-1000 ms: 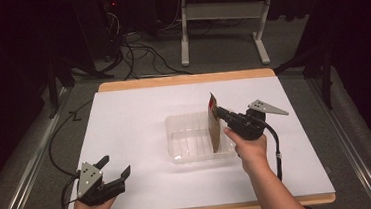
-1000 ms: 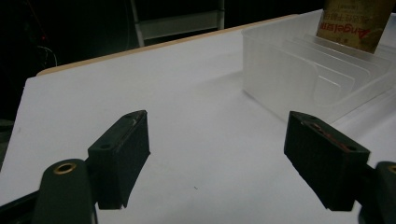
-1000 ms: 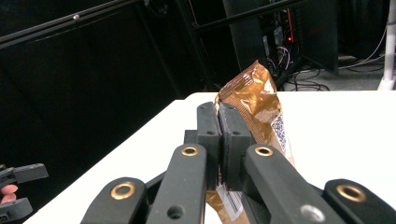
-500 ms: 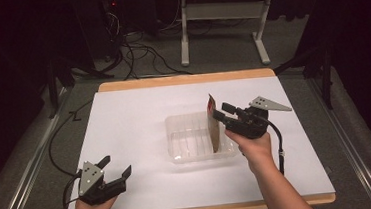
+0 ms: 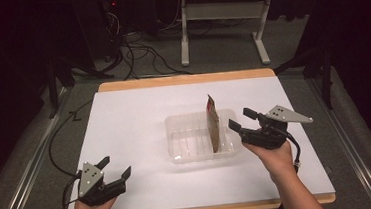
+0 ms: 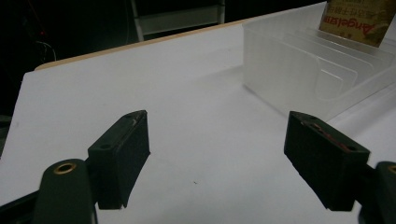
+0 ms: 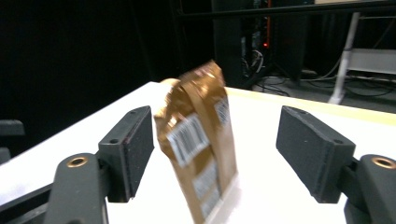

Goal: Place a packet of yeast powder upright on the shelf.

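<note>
A brown foil packet [image 5: 213, 124] stood on edge inside a clear plastic tray [image 5: 186, 139] that sat near the middle of the white tabletop [image 5: 135, 123], toward its right half. The packet rose well above the tray's rim at the tray's right end, leaning slightly. The right hand-held gripper [image 5: 241, 122] was just to the right of the tray, level with the packet, its jaws spread wide and clear of the packet; nothing was held between them. In the right gripper view, the packet [image 7: 201, 144] showed between the two black jaws but farther off, with a barcode label on its face and a gap on either side. The left hand-held gripper [image 5: 114, 171] rested low at the near left corner of the tabletop, well apart from the tray, its jaws also spread wide and empty. In the left gripper view, the tray [image 6: 299, 70] lay ahead and to the right, its ribbed wall visible, with the packet's printed face [image 6: 359, 18] showing at the far end. A cable trailed off the left edge of the tabletop from the left hand-held gripper.
</note>
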{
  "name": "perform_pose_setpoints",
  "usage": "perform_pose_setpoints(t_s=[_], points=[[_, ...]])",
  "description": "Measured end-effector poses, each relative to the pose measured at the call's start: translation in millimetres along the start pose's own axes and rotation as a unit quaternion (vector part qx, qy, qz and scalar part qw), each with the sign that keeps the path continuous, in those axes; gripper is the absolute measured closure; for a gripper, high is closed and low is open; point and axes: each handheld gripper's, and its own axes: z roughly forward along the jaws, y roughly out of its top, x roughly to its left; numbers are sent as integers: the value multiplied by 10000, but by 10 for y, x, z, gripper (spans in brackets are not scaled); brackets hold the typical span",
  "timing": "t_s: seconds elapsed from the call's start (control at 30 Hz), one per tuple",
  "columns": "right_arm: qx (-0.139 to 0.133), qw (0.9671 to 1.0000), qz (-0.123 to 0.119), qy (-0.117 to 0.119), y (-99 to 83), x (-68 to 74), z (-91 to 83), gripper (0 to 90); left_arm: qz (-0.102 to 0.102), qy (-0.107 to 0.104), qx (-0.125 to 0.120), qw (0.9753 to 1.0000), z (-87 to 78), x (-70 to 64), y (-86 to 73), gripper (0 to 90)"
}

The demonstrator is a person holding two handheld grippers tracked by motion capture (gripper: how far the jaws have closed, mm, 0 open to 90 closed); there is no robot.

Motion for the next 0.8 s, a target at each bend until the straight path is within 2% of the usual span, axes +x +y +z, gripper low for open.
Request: perform_pose_setpoints(t_s=[0.17,0.33,0.4,0.47,0.6,0.7,0.8], points=[[99,9996,-103,-229,-127,-115,-141,232,21,-41,73,10000,18,-4,-4,226],[189,9984,-78,-521,-307,-268,-308,201,77,-115,199,9997,44,-21,-16,225],[276,9969,-157,-715,-414,-338,-391,187,138,-148,244,9995,52,-32,-18,225],[351,9954,-136,-886,-527,-420,-479,162,181,-175,273,9993,63,-44,-18,225],[547,9889,-233,-1364,-798,-529,-683,159,247,-198,330,9990,80,-67,-18,225],[772,9862,-134,-1457,-951,-593,-781,158,276,-220,337,9988,86,-92,-15,225],[713,9846,-163,-1587,-948,-620,-816,155,330,-216,368,9985,97,-102,-14,225]])
